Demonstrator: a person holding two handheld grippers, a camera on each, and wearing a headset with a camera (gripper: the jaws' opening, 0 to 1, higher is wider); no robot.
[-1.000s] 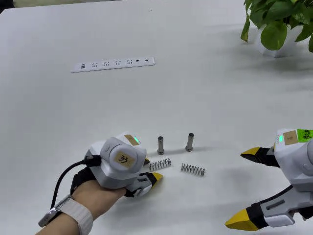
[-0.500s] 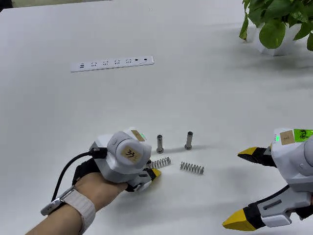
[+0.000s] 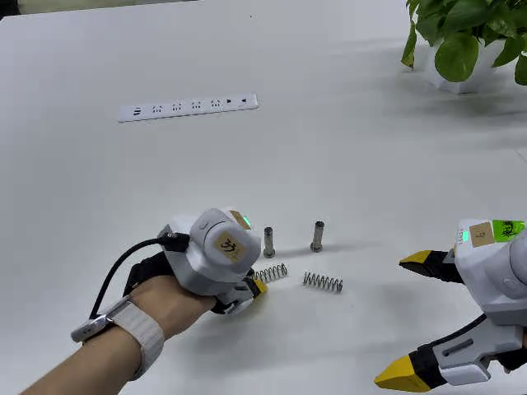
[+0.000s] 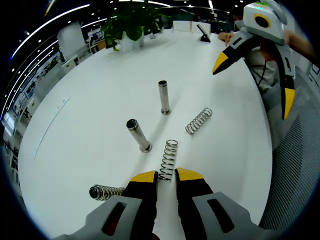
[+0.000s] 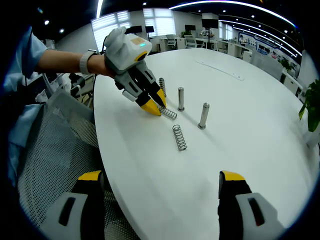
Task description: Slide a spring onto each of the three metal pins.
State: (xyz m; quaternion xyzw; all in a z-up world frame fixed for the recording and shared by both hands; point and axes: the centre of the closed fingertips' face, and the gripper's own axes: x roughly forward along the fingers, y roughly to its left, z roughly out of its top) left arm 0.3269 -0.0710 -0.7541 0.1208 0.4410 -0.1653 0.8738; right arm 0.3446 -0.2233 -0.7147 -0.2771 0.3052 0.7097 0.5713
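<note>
- Left gripper (image 4: 166, 175): jaws drawn almost together, pinching the near end of spring 1 (image 4: 169, 157), which lies flat on the worktop (image 4: 100, 90) just beside pin 1 (image 4: 137, 134).
- Right gripper (image 5: 160, 177): jaws spread wide, well apart from the parts.
- Spring 2 (image 4: 199, 120) lies loose near pin 2 (image 4: 163, 96); both pins stand bare.
- Risk: the end-only grip may let spring 1 flex or flick free, and a jaw brushing pin 1 could topple it.
- Obscured: pin 3 (image 4: 103, 192), already carrying a spring, is partly cut off by a jaw.
</note>
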